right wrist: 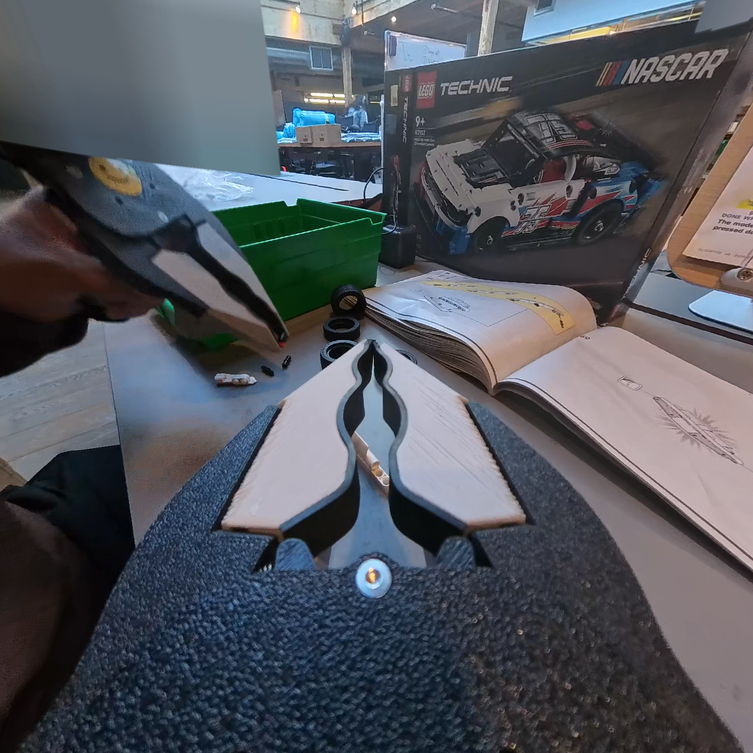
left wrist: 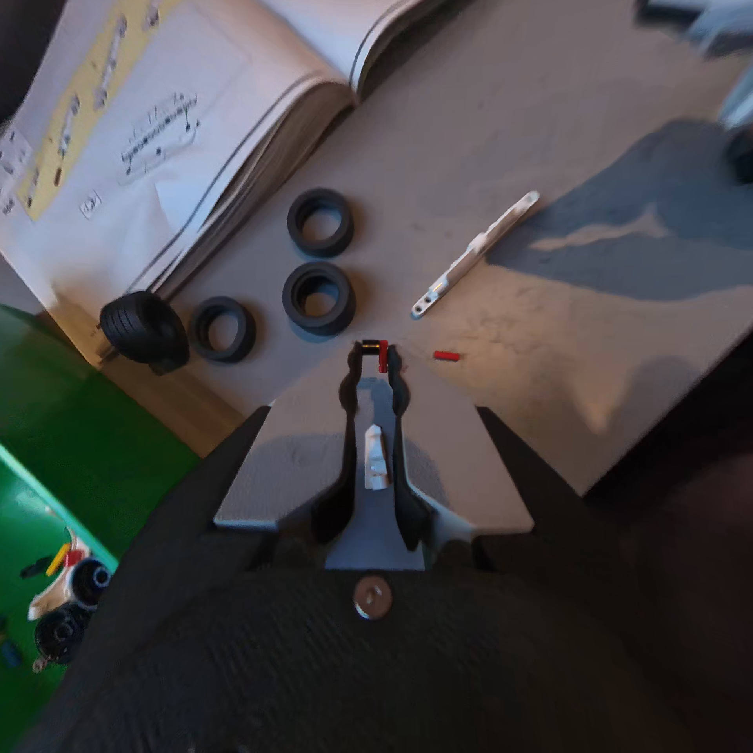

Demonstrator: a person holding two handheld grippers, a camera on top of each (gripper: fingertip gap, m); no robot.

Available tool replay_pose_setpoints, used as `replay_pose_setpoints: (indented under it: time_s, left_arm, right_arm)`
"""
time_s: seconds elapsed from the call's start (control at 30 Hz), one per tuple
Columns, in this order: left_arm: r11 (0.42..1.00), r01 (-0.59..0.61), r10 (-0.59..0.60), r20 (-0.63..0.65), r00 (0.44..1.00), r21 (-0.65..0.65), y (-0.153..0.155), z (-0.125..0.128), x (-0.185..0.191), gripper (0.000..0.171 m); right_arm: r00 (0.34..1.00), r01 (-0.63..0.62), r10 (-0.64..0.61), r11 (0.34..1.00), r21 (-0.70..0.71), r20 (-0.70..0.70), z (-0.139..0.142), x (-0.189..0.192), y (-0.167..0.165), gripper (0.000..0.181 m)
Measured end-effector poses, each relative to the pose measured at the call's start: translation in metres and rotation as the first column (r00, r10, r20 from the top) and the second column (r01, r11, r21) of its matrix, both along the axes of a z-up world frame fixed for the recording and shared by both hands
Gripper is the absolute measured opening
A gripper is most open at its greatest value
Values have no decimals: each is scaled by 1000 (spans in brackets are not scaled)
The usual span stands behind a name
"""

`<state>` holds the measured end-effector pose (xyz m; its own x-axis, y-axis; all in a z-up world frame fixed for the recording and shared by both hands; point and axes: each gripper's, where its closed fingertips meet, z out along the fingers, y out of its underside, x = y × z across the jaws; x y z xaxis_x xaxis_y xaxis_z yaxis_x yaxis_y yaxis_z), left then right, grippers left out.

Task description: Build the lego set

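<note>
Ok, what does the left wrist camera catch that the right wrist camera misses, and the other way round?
Only the left wrist view shows the small black-and-red piece pinched in the left gripper, a loose red pin and the parts inside the green bin.

Only the right wrist view shows the set's box, two small black pins and the right gripper, its tips closed on nothing.

Both show the open instruction booklet, the black tyres, the long white beam and the short white piece.

Green bin (left wrist: 61, 428) cut off, contents blurred
</note>
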<state>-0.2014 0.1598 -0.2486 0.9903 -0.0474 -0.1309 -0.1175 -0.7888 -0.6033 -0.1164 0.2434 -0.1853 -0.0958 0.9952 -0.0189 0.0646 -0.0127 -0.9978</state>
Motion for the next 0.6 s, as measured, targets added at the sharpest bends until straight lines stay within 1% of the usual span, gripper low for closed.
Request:
replay_pose_setpoints:
  time_s: [0.03, 0.1, 0.2, 0.3, 0.47, 0.53, 0.6]
  left_arm:
    - [1000, -15, 15, -10, 1000, -22, -2, -10, -1, 9]
    - [999, -18, 19, 27, 999, -38, -5, -20, 5, 9]
    - [999, -31, 31, -1, 1000, -30, -8, -24, 2, 9]
    - [999, -24, 26, 45, 999, -40, -8, -32, 7, 11]
    - [995, -21, 24, 36, 999, -95, -13, -48, 6, 17]
    - [997, -10, 15, 64, 998, -76, -11, -48, 11, 18]
    - [998, -14, 17, 56, 998, -60, -11, -46, 11, 19]
  right_arm:
    - [1000, 0, 0, 1000, -2, 1, 0, 0, 0, 0]
    - [1000, 2, -2, 1000, -2, 1, -1, 0, 1, 0]
    - [1000, 6, -6, 1000, 3, 6, -2, -2, 1, 0]
    - [1000, 7, -7, 1000, 4, 20, -7, -4, 1, 0]
    - [1000, 14, -14, 1000, 16, 21, -7, -4, 1, 0]
    - [1000, 17, -17, 1000, 20, 21, -8, -4, 1, 0]
    - [1000, 21, -22, 999, 26, 22, -8, -5, 1, 0]
